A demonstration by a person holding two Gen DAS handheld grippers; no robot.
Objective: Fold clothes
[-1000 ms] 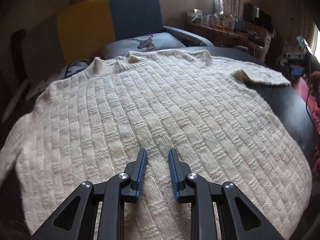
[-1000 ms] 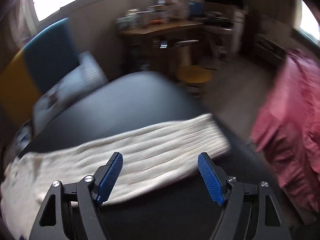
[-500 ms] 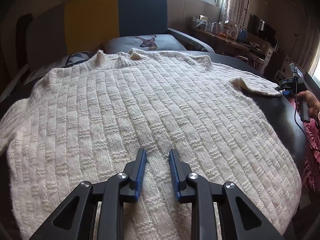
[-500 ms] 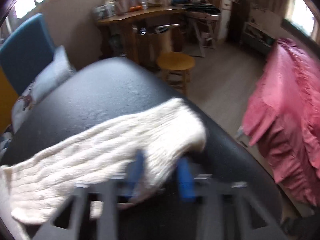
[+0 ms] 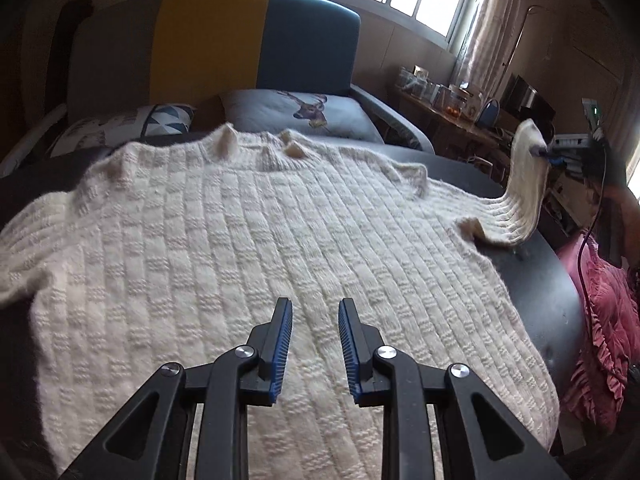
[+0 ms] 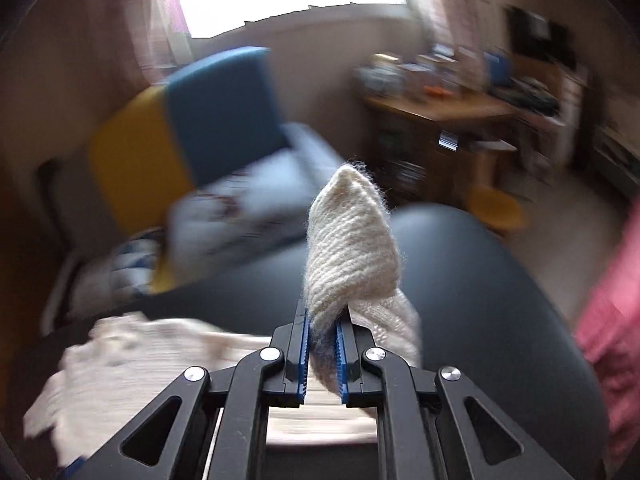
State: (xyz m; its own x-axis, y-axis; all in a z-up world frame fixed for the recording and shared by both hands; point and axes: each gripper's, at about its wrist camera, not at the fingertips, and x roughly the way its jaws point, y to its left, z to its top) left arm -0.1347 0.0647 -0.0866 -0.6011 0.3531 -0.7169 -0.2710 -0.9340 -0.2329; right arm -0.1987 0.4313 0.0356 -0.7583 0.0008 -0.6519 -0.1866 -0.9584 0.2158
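Pinching sweater sleeve (image 6: 352, 236) in right gripper (image 6: 323, 354).

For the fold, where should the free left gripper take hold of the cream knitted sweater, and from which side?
Judging from its pose, the left sleeve end: it drapes past the dark table's left edge, so the open left gripper can come in from the left and pinch it. This would mirror the right gripper, shut on the right sleeve cuff.
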